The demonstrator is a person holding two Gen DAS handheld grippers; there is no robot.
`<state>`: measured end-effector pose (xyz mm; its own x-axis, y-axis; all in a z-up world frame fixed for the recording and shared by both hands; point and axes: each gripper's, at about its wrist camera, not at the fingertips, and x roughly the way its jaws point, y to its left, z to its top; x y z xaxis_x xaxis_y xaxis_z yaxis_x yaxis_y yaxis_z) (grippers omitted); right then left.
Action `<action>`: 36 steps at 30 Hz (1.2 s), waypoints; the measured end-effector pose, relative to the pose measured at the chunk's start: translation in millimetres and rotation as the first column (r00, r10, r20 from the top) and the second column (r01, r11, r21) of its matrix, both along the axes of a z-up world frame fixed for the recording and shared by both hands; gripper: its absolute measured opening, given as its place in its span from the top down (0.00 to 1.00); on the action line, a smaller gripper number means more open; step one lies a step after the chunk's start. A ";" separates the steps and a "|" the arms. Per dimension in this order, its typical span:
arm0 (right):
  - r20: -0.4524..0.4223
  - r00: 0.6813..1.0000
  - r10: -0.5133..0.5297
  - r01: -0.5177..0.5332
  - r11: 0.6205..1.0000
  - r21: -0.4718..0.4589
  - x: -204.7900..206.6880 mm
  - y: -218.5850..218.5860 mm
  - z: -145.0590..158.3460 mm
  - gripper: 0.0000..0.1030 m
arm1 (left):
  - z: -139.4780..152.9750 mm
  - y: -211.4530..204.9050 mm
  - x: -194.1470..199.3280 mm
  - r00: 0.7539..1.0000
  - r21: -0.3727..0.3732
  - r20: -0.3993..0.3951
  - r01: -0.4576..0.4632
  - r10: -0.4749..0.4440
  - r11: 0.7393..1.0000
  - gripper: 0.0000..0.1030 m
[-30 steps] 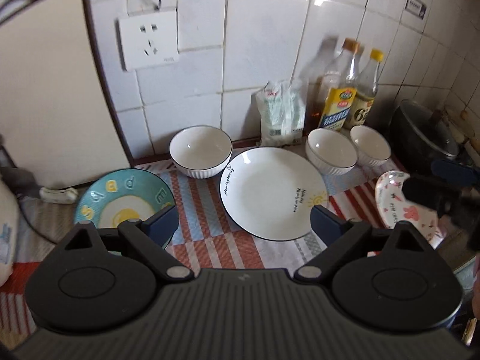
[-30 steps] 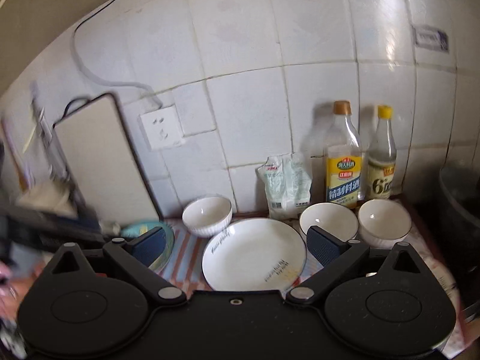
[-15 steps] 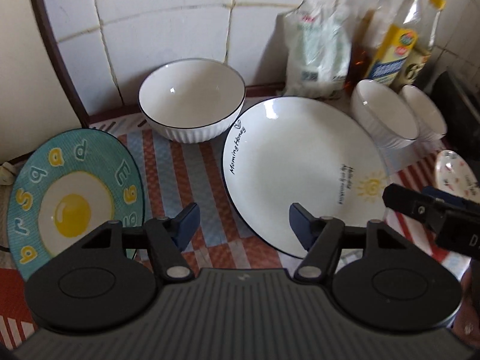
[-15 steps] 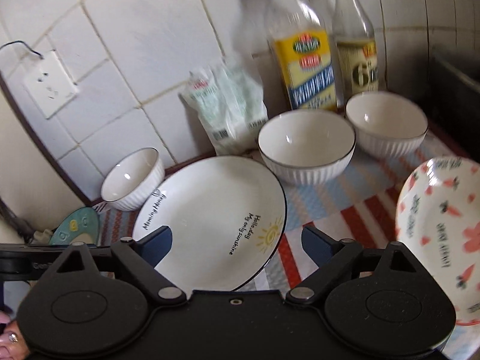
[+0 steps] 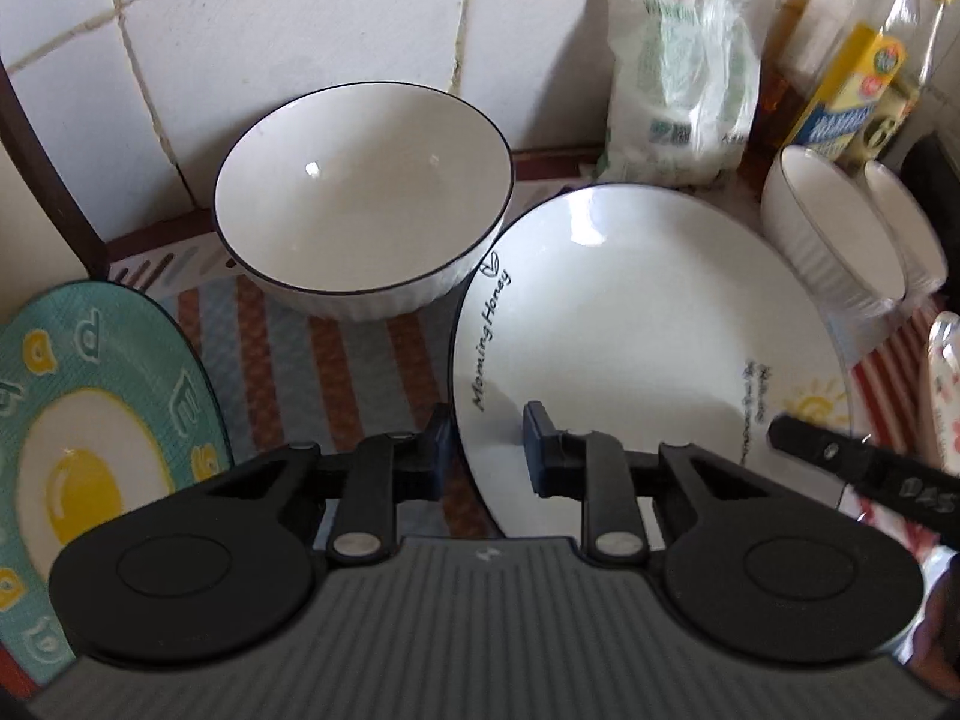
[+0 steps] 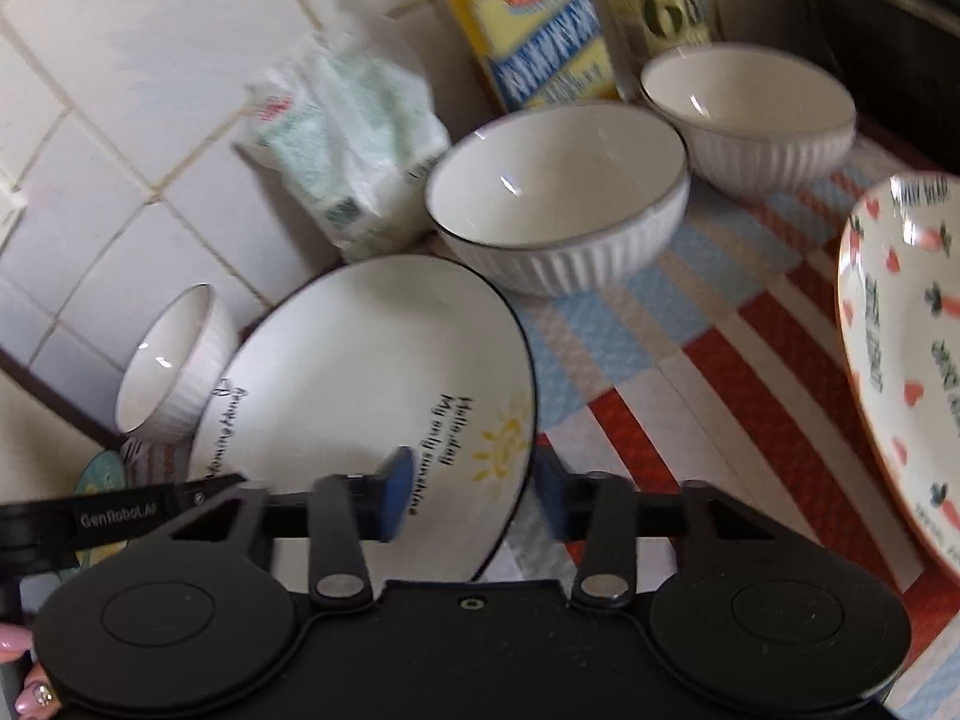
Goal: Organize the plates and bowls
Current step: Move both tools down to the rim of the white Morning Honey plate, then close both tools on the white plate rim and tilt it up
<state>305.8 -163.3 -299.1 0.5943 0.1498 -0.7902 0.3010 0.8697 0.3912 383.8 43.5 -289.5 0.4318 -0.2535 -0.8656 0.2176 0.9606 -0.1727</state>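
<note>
While both grippers reach down, the jaws of each are closing on the big white plate point(image 5: 648, 324). The left gripper point(image 5: 485, 450) has the plate's left rim between its pads, w/ one pad in, one out. The right gripper point(image 6: 474, 492) has the right rim the same way. Can't tell if pads press yet. The plate sits on a stripy mat point(image 6: 708, 420). Left of it is an egg plate point(image 5: 90, 420), right a heart plate point(image 6: 900, 330). Behind sit three white bowls point(image 6: 558, 210) & bottles point(image 6: 540, 18) by the wall.

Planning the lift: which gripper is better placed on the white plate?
Neither clearly: the left gripper straddles the white plate's left rim, the right gripper its right rim, both closing.
</note>
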 end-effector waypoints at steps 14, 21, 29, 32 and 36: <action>-0.007 1.000 -0.013 0.014 0.999 0.036 -1.2 -11.1 2.7 0.83 | 4.7 4.2 -16.5 0.992 -0.012 0.089 0.089 -0.087 0.996 0.77; 0.022 0.999 0.039 -0.039 0.999 -0.021 -21.4 -1.6 28.5 0.82 | 24.4 7.0 -46.9 0.982 0.016 0.146 0.114 -0.116 0.993 0.77; 0.057 0.994 0.092 -0.089 0.995 -0.045 -62.5 12.9 52.4 0.82 | 46.5 25.8 -97.2 0.980 0.011 0.155 0.123 -0.123 0.992 0.77; 0.047 0.992 0.113 -0.111 0.993 -0.047 -78.7 18.3 54.2 0.81 | 49.3 31.5 -118.8 0.980 0.023 0.151 0.128 -0.130 0.991 0.77; 0.036 0.993 0.116 -0.114 0.992 -0.045 -102.2 25.8 46.5 0.81 | 42.0 41.5 -142.1 0.983 0.017 0.133 0.124 -0.125 0.992 0.77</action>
<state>203.6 -137.5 -252.6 0.6053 0.1857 -0.7740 0.1831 0.9138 0.3624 241.7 85.0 -247.5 0.5091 -0.3052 -0.8048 0.3564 0.9259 -0.1257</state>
